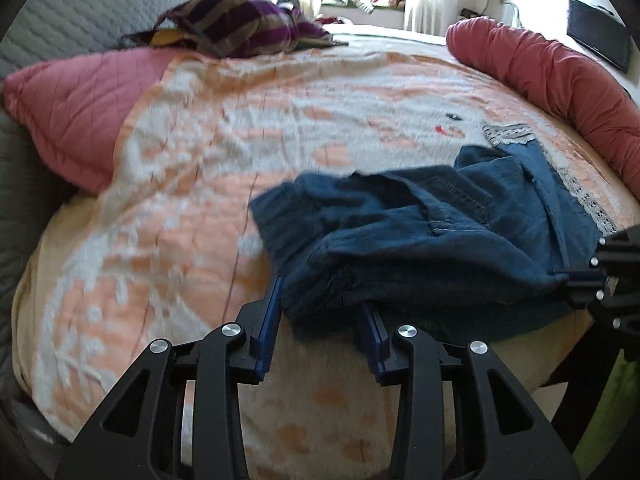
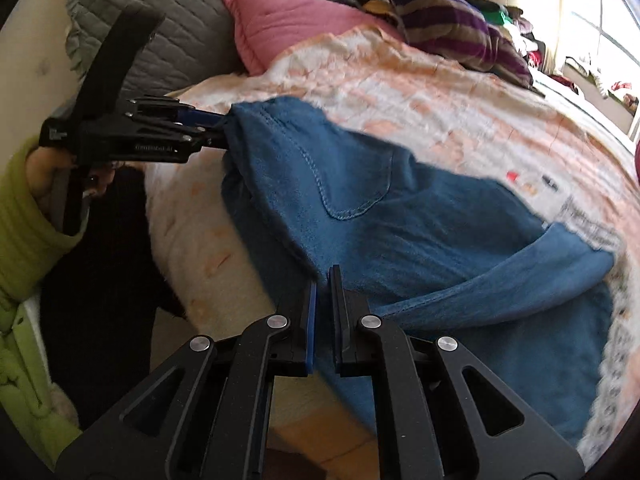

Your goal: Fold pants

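Blue denim pants with lace trim lie bunched on the peach and white bedspread near the bed's front edge; they also show in the right wrist view. My left gripper has its jaws apart around a thick bundle of the waist end and holds it; from the side it shows in the right wrist view, gripping that corner. My right gripper is nearly closed on the pants' near edge, and it shows at the right edge of the left wrist view, clamped on the cloth.
A pink quilted pillow lies at the left, a red bolster at the right, a striped purple bundle at the back. A grey quilt covers the headboard side. The bed edge drops off near me.
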